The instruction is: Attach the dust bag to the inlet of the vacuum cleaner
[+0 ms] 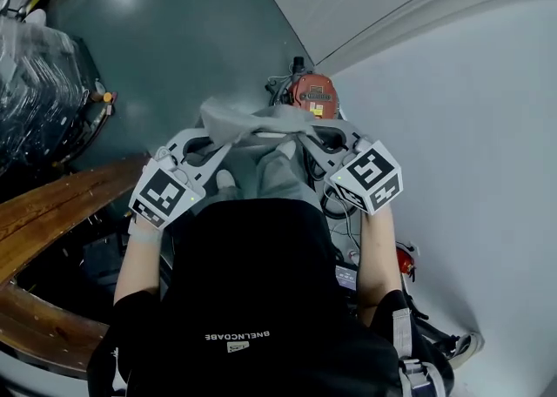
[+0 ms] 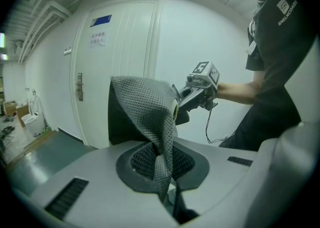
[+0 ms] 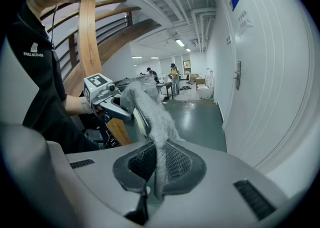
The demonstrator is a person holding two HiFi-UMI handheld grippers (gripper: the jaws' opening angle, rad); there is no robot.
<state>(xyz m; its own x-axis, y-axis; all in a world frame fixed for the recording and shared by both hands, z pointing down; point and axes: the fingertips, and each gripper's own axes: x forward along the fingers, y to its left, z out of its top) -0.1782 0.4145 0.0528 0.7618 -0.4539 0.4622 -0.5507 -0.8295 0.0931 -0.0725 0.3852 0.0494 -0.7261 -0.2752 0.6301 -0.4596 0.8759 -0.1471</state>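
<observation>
pinches soft grey perforated-mesh dust bag (image 2: 145, 112) in left gripper (image 2: 167, 199) jaws, closed tight; nips another limp fold in right gripper (image 3: 150, 194) jaws, equally closed; holds crumpled fabric above round red vacuum cleaner (image 1: 313, 95).

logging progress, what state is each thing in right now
dust bag, held up between both grippers, not on the vacuum
left gripper, shut on dust bag
right gripper, shut on dust bag
vacuum, on the floor below the bag
door, shut
</observation>
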